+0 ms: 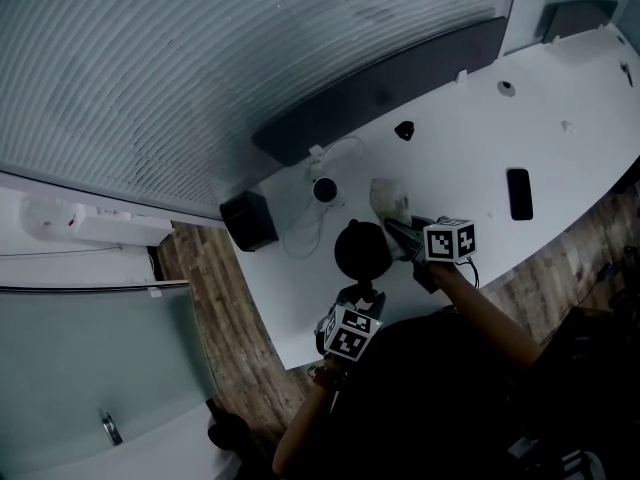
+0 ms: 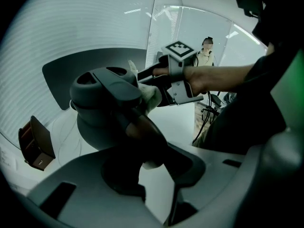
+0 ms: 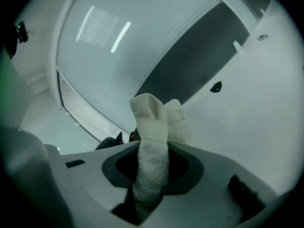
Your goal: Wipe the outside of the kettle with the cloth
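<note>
A black kettle point(image 1: 361, 248) stands on the white table point(image 1: 560, 138). My left gripper point(image 1: 364, 294) is shut on the kettle's handle point(image 2: 146, 139), which runs between its jaws in the left gripper view. The kettle's body point(image 2: 102, 106) fills the middle of that view. My right gripper point(image 1: 402, 231) is shut on a white cloth point(image 1: 386, 197), and it holds the cloth point(image 2: 153, 95) against the kettle's upper right side. In the right gripper view the folded cloth point(image 3: 152, 127) sticks up out of the jaws, and only a dark sliver of the kettle point(image 3: 110, 141) shows behind it.
A round kettle base point(image 1: 325, 189) with a white cord lies just beyond the kettle. A black box point(image 1: 248, 220) stands at the table's left end. A phone point(image 1: 519, 193) and a small black object point(image 1: 404, 129) lie further right. A person point(image 2: 206, 56) stands in the background.
</note>
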Demonstrator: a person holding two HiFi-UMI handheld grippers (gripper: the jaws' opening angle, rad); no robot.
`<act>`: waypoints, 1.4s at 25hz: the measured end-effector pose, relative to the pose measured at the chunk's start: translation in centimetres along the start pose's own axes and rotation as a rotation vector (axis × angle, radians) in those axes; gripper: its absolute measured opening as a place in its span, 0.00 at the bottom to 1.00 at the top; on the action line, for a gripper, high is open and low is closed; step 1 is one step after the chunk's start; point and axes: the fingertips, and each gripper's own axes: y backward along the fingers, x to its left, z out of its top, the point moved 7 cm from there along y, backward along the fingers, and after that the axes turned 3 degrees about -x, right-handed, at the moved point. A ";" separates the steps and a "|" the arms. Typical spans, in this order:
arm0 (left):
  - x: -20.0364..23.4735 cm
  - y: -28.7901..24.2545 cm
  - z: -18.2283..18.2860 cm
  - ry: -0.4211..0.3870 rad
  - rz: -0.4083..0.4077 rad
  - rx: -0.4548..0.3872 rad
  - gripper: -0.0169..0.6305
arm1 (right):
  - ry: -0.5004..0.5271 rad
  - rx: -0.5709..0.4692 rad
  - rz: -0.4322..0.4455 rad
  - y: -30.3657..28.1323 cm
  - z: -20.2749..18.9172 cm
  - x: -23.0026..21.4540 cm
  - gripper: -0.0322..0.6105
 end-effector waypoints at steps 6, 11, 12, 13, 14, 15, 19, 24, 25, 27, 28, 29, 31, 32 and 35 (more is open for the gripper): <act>0.0 0.0 0.3 -0.008 -0.012 0.024 0.22 | -0.154 0.105 -0.111 -1.2 -4.7 -5.8 0.21; 0.0 -0.1 0.3 -0.053 -0.035 0.071 0.22 | -0.220 0.172 -0.121 -0.3 -6.9 -7.4 0.21; 0.1 0.0 0.3 -0.076 -0.035 0.091 0.22 | -0.225 0.128 -0.108 0.3 -6.0 -7.0 0.21; 0.2 0.2 0.3 -0.102 -0.027 0.113 0.22 | -0.221 0.071 -0.086 1.0 -4.6 -6.2 0.21; 0.4 0.4 0.2 -0.125 -0.014 0.133 0.22 | -0.206 0.016 -0.050 1.6 -3.0 -5.0 0.21; 0.6 0.6 0.0 -0.140 -0.001 0.149 0.22 | -0.180 -0.028 0.003 2.2 -1.5 -3.4 0.21; 1.6 1.1 -0.6 -0.169 0.036 0.195 0.22 | 0.011 -0.055 0.236 1.9 1.9 4.3 0.21; 1.6 1.1 -0.5 -0.169 0.049 0.215 0.22 | 0.144 0.023 0.148 -0.2 0.7 4.1 0.21; 1.6 1.1 -0.5 -0.169 0.051 0.217 0.22 | 0.127 0.039 0.139 -0.6 0.7 3.2 0.21; 1.6 1.2 -0.5 -0.166 0.054 0.219 0.22 | 0.060 0.062 0.134 -1.4 0.7 1.5 0.21; 1.6 1.2 -0.5 -0.164 0.055 0.220 0.22 | 0.025 0.077 0.126 -1.8 0.7 0.5 0.21; 1.6 1.2 -0.5 -0.162 0.055 0.221 0.22 | -0.004 0.097 0.110 -2.2 0.4 -0.7 0.21; 1.6 1.2 -0.5 -0.159 0.056 0.225 0.22 | -0.049 0.146 0.065 -3.1 -0.6 -2.8 0.21; 1.6 1.2 -0.5 -0.160 0.056 0.228 0.22 | -0.080 0.171 0.041 -3.4 -1.5 -4.0 0.21; 1.7 1.2 -0.6 -0.164 0.063 0.240 0.22 | -0.198 0.250 -0.033 -3.6 -5.1 -7.4 0.21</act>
